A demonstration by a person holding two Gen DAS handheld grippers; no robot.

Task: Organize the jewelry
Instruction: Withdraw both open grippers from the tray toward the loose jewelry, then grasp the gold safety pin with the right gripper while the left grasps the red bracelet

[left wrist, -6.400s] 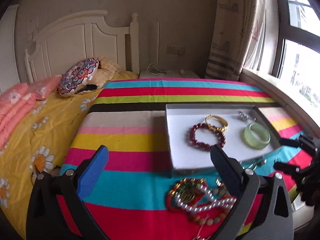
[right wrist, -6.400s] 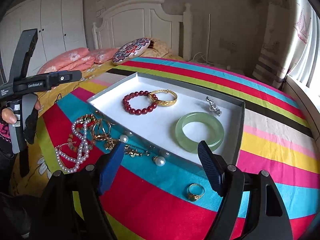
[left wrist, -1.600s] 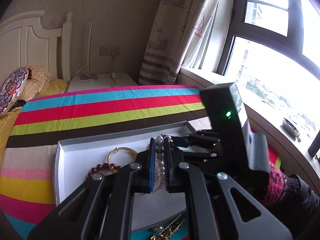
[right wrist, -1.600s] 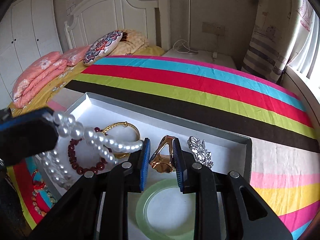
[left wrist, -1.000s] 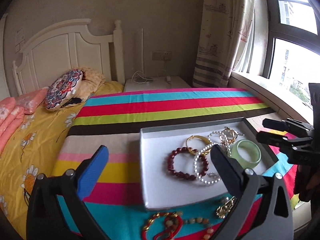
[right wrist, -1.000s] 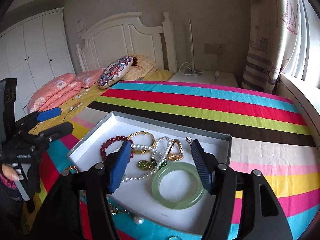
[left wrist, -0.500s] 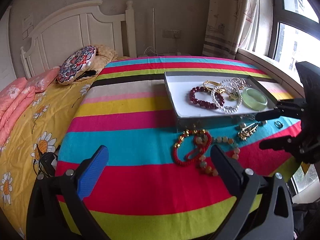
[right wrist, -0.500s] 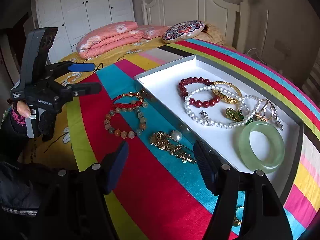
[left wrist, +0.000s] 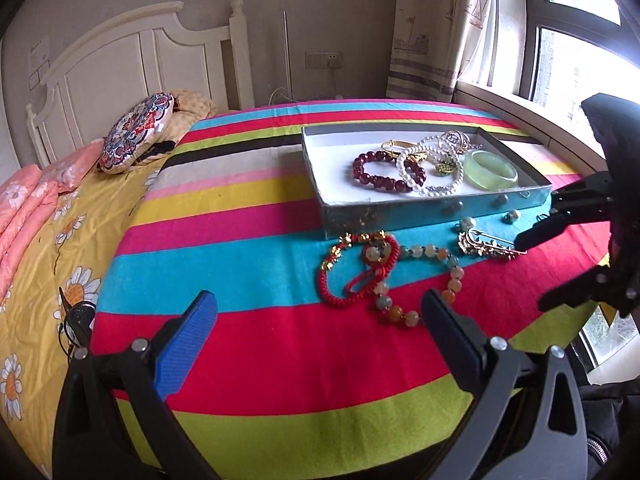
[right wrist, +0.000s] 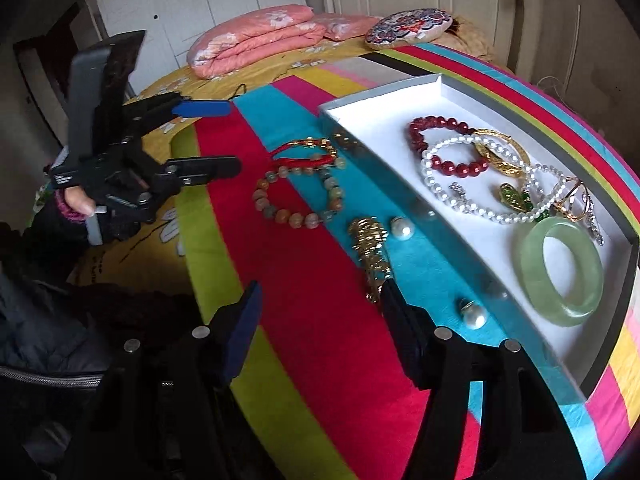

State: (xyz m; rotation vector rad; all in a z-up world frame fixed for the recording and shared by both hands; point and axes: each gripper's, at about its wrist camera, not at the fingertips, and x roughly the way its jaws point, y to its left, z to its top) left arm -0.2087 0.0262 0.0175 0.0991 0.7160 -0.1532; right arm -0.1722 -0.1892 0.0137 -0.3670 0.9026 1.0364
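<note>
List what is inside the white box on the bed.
In the white box: dark red bead bracelet, pearl necklace, gold bangle, green pendant, rings, jade bangle. The necklace overlaps several pieces, hiding parts of them.

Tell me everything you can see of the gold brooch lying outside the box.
The gold brooch is a long, narrow, ornate piece, shiny gold-coloured metal by its look, with a pin bar along one side visible in the left wrist view. It lies flat on the striped bedspread, across the turquoise and red stripes, just outside the box's front wall. A loose pearl sits close beside it. The right gripper's closing jaws hover near one end, not gripping it.
</note>
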